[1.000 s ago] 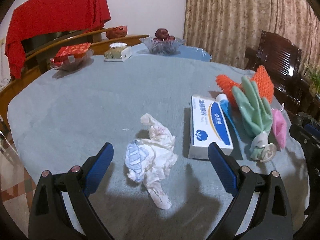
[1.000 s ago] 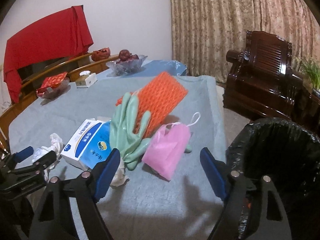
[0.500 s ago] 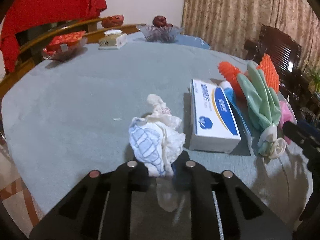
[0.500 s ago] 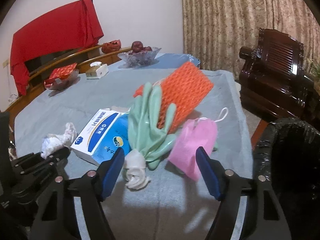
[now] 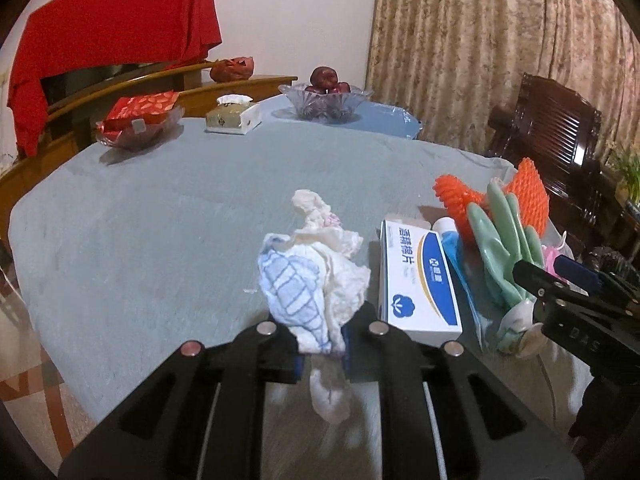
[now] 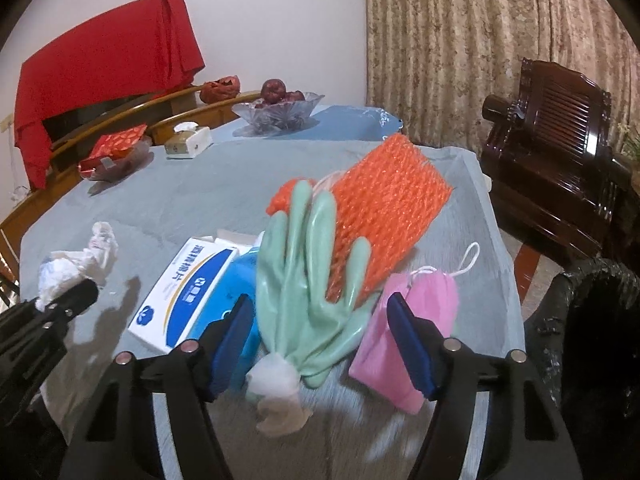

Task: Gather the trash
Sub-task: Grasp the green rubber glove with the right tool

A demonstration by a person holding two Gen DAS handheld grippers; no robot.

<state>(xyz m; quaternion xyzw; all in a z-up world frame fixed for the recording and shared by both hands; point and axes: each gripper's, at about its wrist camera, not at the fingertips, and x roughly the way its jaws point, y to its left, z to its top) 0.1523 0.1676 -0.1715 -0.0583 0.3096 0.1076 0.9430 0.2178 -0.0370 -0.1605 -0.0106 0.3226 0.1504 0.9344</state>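
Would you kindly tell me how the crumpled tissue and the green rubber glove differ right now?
The crumpled tissue is white with a blue pattern; the green rubber glove is plain pale green. The tissue is pinched in the shut left gripper; the glove lies between the open fingers of the right gripper, whose jaws have been closing. The tissue is wadded; the glove lies flat.

Green glove (image 6: pixel 308 276); orange netting (image 6: pixel 384 216); pink bag (image 6: pixel 408 320).
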